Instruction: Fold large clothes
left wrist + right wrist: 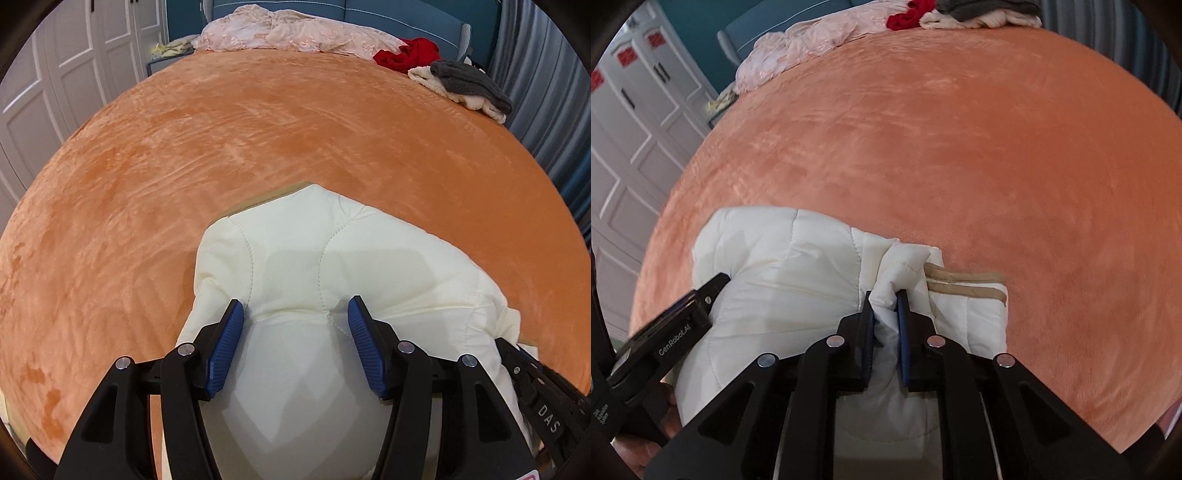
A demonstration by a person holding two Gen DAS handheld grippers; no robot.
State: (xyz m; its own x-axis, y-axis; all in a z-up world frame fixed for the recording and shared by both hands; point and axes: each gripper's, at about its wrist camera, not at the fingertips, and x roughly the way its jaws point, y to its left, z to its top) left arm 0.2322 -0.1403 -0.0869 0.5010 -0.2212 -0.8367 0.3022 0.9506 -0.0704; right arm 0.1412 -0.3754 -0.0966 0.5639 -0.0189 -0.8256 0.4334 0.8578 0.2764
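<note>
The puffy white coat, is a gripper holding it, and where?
Yes. The right gripper pinches a bunched fold of the white coat near its tan-trimmed edge. The left gripper straddles it, open.

- An orange plush bedspread point(258, 147) covers the bed nearly edge to edge.
- A crumpled pale pink quilt point(295, 35) is heaped at the far end, against a blue headboard point(406, 16).
- A red garment point(406, 53) lies just beside the quilt near the far right corner.
- A dark grey garment point(469, 79) lies on top of a cream one point(480, 101) near the red one.
- White panelled wardrobe doors point(66, 74) stand on the left.
- Grey-blue curtains point(546, 92) hang on the right.
</note>
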